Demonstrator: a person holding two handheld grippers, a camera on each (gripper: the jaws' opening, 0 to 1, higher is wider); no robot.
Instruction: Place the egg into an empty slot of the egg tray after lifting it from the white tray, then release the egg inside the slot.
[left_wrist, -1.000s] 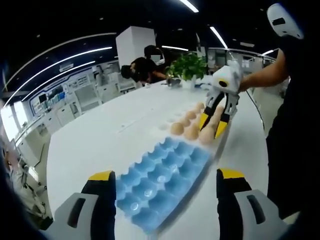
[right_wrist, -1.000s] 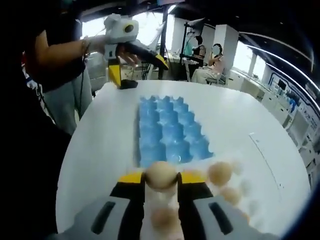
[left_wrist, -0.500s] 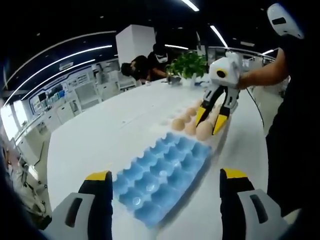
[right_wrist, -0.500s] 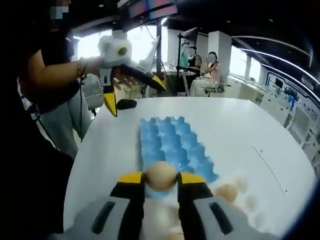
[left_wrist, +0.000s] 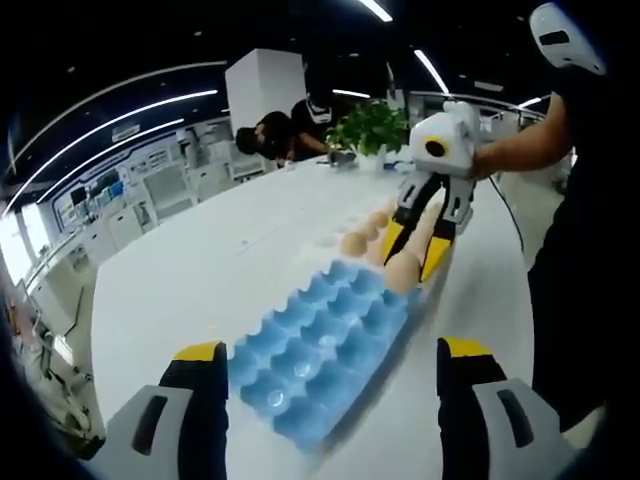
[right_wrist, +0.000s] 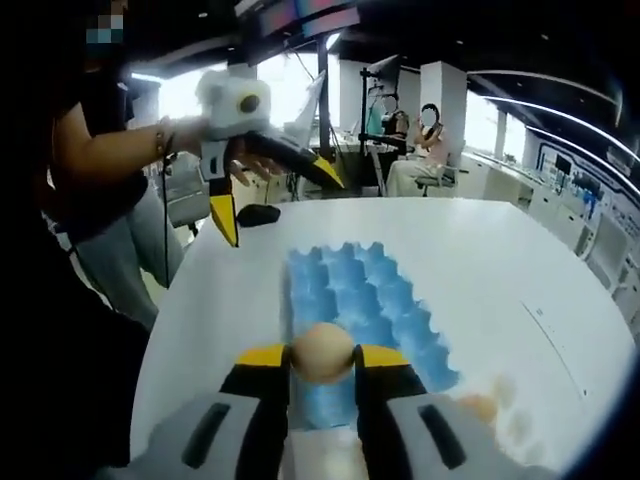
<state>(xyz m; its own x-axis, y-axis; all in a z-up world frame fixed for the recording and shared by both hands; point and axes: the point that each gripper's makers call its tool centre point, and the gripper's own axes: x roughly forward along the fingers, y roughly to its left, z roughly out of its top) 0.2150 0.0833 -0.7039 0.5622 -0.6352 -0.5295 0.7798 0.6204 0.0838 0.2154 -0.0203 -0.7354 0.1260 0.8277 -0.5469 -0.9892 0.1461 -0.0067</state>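
Observation:
A blue egg tray (left_wrist: 318, 350) with empty slots lies on the white table, also seen as the blue egg tray (right_wrist: 365, 310) in the right gripper view. My right gripper (right_wrist: 322, 358) is shut on a tan egg (right_wrist: 322, 352), held just above the tray's near end. In the left gripper view that right gripper (left_wrist: 412, 262) hangs over the tray's far end with the egg (left_wrist: 402, 271) between its yellow tips. Several eggs (left_wrist: 362, 235) sit in the white tray (left_wrist: 329, 243) beyond it. My left gripper (left_wrist: 322, 365) is open, raised over the tray's near end.
A potted green plant (left_wrist: 373, 128) stands at the table's far end. People sit at desks behind it. A dark small object (right_wrist: 261, 213) lies on the table near the left gripper (right_wrist: 272, 179). The person's body stands beside the table edge.
My right gripper has carried the egg away from the white tray to over the blue tray's end. The left gripper stays open.

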